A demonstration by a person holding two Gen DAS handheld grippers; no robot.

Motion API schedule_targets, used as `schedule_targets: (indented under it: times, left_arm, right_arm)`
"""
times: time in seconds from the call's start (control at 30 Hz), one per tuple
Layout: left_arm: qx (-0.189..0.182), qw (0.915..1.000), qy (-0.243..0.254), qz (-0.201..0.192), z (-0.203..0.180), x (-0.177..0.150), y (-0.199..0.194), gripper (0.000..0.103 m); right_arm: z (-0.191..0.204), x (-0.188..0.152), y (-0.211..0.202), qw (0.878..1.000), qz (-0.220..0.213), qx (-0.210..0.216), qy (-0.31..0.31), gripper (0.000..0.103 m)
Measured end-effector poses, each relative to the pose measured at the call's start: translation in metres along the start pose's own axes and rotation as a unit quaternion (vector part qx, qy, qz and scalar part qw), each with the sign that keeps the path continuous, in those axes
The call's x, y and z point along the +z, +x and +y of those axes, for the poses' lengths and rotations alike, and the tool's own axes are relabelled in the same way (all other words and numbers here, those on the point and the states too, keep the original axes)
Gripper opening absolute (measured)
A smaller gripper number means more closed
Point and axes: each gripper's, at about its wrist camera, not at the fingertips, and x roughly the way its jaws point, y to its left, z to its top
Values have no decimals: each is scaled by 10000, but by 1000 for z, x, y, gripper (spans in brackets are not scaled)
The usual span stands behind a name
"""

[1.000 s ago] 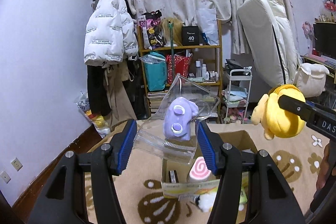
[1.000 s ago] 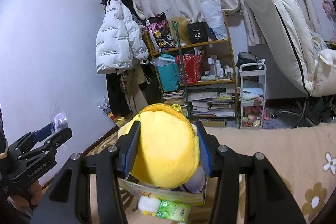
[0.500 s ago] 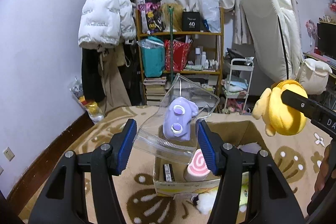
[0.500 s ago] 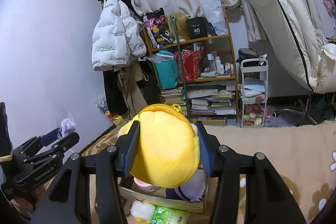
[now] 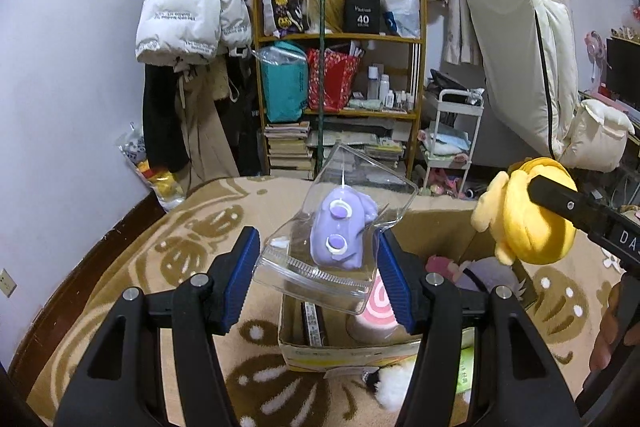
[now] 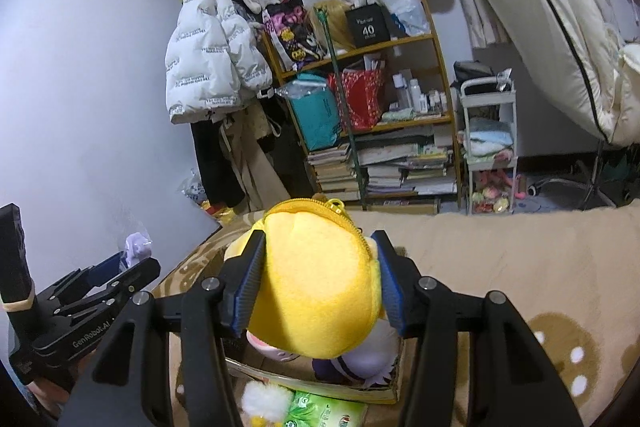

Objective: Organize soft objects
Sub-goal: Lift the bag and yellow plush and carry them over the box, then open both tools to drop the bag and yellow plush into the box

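left hand-held gripper (image 5: 318, 269) is clamped on a clear zip bag (image 5: 340, 227) with a purple plush (image 5: 340, 233) inside, held above the near-left end of the cardboard box (image 5: 344, 351); right hand-held gripper (image 6: 320, 289) is squeezing a yellow plush pouch (image 6: 320, 283) over the same box. risk: the bag is slick and tilted, grip sits low near the zip strip, so it could slide out or tip and land on the carpet (image 5: 168, 267) instead of in the box; both loads converge on one opening already holding a pink swirl toy (image 5: 378, 307), so they could collide or spill over the rim. vs 1.0 s ago: both grips unchanged, left view has pitched down and moved closer, more of the box interior showing, yellow pouch lower over it
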Motion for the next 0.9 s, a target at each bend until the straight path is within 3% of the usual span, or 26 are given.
schedule_targets:
  times: [0.53, 0.9]
  left_arm:
    - [-189, 9979, 94, 617, -10, -15, 41, 62]
    - [36, 9979, 162, 633, -6, -16, 30, 84]
  right_arm:
    - [-9, -28, 32, 9980, 611, 55, 115, 64]
    - [-8, -30, 28, 9980, 621, 61, 131, 70]
